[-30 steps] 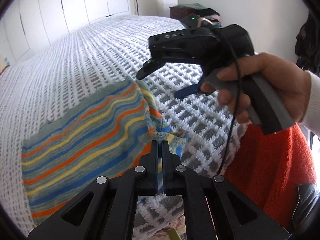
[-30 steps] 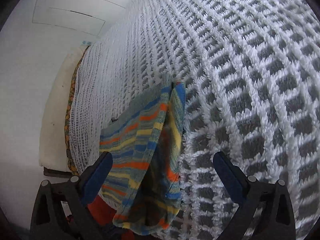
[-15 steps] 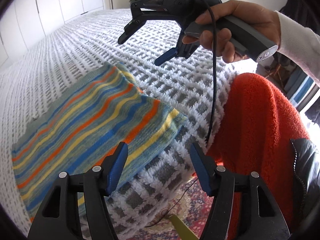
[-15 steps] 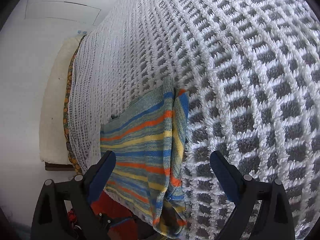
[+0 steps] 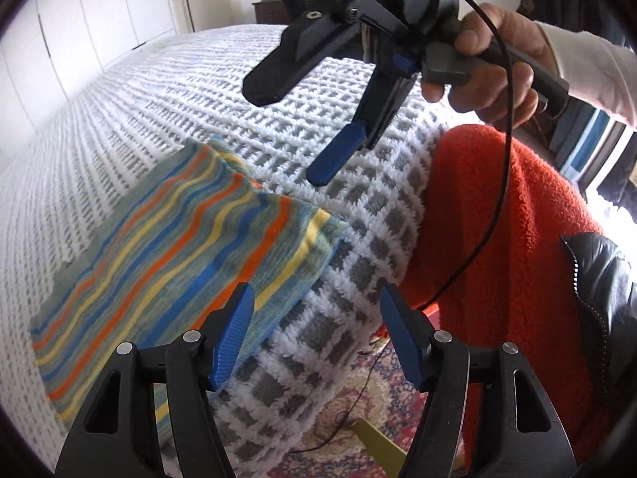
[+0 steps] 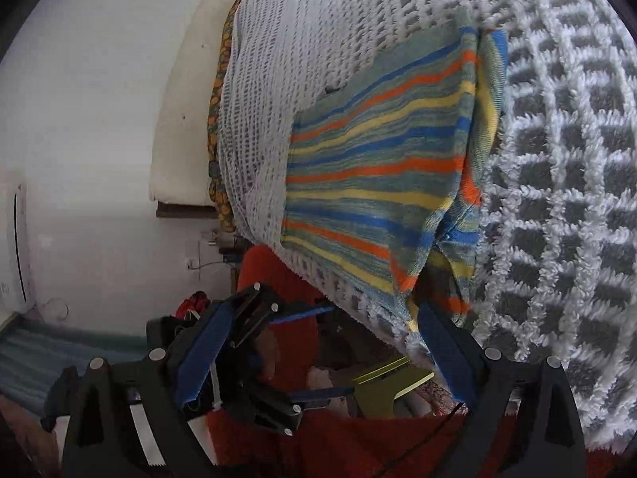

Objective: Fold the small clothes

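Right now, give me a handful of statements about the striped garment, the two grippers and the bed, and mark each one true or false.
1. The striped garment lies folded on the white and grey bedspread. True.
2. The left gripper is clamped shut on the garment's corner. False: its jaws are opening, with only the bedspread's edge showing between them.
3. The right gripper is held in the air above the bed, open and empty. True.
4. The garment is plain red. False: it has blue, orange, yellow and grey-green stripes.
5. The person holding the grippers wears an orange fleece. True.
6. A pile of other clothes sits on the bedspread beside the garment. False: none shows there.
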`<state>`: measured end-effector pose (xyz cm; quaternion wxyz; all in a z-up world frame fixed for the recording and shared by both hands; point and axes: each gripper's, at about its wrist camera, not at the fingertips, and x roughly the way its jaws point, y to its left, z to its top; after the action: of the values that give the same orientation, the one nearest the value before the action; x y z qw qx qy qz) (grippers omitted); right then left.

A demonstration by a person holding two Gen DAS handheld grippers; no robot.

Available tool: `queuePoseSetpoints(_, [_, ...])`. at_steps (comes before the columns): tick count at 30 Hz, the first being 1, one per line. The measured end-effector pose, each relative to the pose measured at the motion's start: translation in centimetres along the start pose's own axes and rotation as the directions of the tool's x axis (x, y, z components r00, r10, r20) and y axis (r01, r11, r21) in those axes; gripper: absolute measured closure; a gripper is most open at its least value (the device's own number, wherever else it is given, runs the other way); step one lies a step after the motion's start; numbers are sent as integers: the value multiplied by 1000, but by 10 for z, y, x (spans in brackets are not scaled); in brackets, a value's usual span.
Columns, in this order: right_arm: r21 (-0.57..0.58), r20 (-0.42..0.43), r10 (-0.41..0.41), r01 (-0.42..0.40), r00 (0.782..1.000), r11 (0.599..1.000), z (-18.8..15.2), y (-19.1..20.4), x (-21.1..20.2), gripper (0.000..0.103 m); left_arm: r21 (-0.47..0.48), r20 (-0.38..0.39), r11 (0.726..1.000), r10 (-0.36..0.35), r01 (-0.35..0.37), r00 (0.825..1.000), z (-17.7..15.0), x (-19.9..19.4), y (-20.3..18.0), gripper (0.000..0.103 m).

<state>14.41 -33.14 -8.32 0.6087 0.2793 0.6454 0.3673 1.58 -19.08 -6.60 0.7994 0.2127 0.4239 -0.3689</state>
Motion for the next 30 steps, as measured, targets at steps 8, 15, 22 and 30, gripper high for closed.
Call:
queuePoseSetpoints(8, [-32,-162,-81,77,983,997,1,-21,45,8,-37,-71,998,56,-59,996,-11,33,22,35])
queuePoseSetpoints(15, [23,-168,80,-77,983,997,-8,-31,27,8,193,-27,977,99,-92,995,-4,25,-21,32])
queuePoseSetpoints(22, [88,-20,104,-102,994,991,-15,-44,-25,8,318,-26,942,124,-109,992,34,73,-60,52])
queuePoseSetpoints(30, [68,171,156,-170,973,983,-28,-37,-80,8,44,-89,999,25,-21,996,49,91,-21,76])
